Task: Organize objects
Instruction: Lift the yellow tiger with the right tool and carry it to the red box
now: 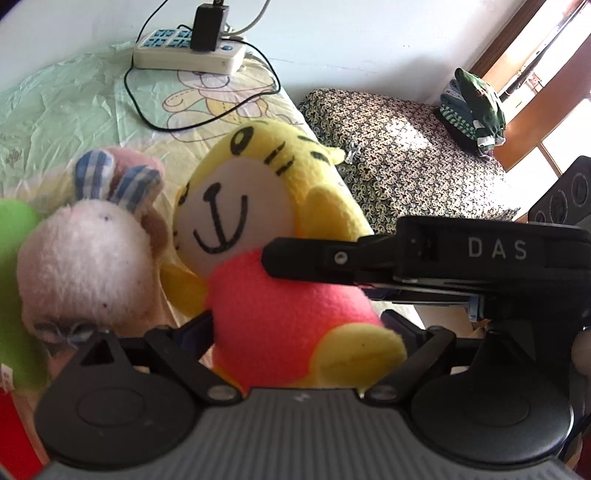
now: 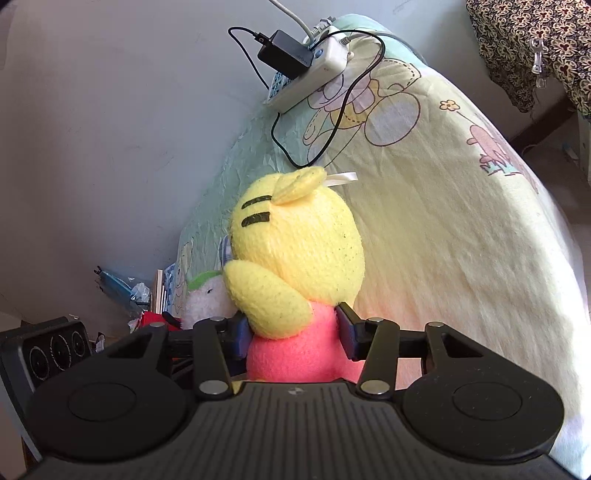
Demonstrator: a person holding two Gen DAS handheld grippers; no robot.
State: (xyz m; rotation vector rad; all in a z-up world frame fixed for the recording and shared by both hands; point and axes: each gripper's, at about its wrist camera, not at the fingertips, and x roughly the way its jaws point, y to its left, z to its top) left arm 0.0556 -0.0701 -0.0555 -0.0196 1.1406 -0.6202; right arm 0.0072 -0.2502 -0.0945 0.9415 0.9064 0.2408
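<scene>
Cartoon bedsheet (image 2: 461,221), power strip (image 2: 314,70), pink plush (image 1: 85,254)

Bed (image 2: 461,229) under pale cartoon-print sheet, white power strip (image 1: 188,55) with black adapter (image 1: 207,27) near wall, black cable (image 2: 332,122) looping across sheet, plush toys resting on it

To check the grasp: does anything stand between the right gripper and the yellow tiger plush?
Nothing visible does. The right gripper has its jaws against the pink body of the tiger plush, one each side.
</scene>
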